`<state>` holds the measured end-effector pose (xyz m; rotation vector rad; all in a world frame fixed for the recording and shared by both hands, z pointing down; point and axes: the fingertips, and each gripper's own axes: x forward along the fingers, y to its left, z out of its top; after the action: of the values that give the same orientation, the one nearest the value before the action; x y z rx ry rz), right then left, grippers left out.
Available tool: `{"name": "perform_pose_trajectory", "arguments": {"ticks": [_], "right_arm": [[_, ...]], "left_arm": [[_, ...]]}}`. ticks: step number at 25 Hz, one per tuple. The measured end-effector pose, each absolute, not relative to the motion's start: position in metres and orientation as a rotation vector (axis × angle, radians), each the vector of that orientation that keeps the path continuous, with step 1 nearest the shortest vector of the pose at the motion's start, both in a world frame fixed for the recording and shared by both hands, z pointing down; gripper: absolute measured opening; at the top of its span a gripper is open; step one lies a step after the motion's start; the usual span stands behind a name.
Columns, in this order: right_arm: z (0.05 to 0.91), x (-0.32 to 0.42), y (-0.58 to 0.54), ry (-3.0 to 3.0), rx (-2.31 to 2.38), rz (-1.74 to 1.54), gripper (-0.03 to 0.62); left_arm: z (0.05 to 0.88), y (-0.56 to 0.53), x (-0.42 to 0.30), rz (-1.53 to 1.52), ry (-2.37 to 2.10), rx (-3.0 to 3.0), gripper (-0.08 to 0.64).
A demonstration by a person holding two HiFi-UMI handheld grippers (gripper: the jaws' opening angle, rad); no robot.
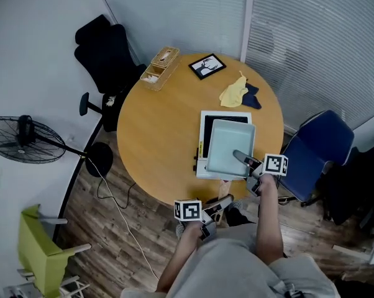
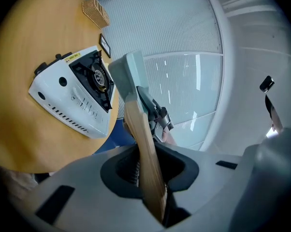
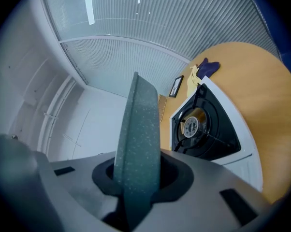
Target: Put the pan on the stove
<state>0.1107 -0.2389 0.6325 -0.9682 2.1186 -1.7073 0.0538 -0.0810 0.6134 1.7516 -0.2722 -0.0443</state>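
A light teal square pan (image 1: 230, 148) hangs over the white portable stove (image 1: 204, 121) on the round wooden table (image 1: 162, 135). My left gripper (image 1: 219, 205), off the table's near edge, is shut on the pan's wooden handle (image 2: 145, 149). My right gripper (image 1: 250, 166) is shut on the pan's near right rim (image 3: 138, 129). In the left gripper view the stove (image 2: 70, 98) lies to the left, past the pan (image 2: 128, 74). The right gripper view shows the stove's black burner (image 3: 196, 124) bare, to the right of the rim.
At the table's far side lie a wicker box (image 1: 160, 67), a framed picture (image 1: 207, 66), and a yellow cloth (image 1: 233, 93) beside a dark blue one (image 1: 253, 97). A blue chair (image 1: 317, 148) stands to the right, a black chair (image 1: 106, 48) and a fan (image 1: 25, 140) to the left.
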Motion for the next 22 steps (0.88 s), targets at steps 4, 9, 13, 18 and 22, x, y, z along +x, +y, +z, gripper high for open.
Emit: {"name": "perform_pose_trajectory", "arguments": {"ticks": [4, 9, 13, 18, 22], "right_arm": [[0.641, 0.120, -0.254, 2.164, -0.925, -1.756, 0.100], [0.648, 0.125, -0.271, 2.198, -0.858, -1.786, 0.100], [0.668, 0.120, -0.281, 2.207, -0.823, -1.841, 0.101], [0.685, 0.112, -0.291, 2.210, -0.786, -1.899, 0.101], [0.686, 0.106, -0.299, 2.259, -0.794, -1.895, 0.111]], "left_arm": [[0.619, -0.094, 0.073, -0.049, -0.323, 1.733, 0.087], [0.624, -0.109, 0.087, -0.084, -0.386, 1.719, 0.089], [0.640, -0.119, 0.089, -0.069, -0.436, 1.698, 0.089], [0.651, -0.129, 0.085, -0.057, -0.472, 1.666, 0.089], [0.653, -0.138, 0.080, -0.029, -0.478, 1.670, 0.089]]}}
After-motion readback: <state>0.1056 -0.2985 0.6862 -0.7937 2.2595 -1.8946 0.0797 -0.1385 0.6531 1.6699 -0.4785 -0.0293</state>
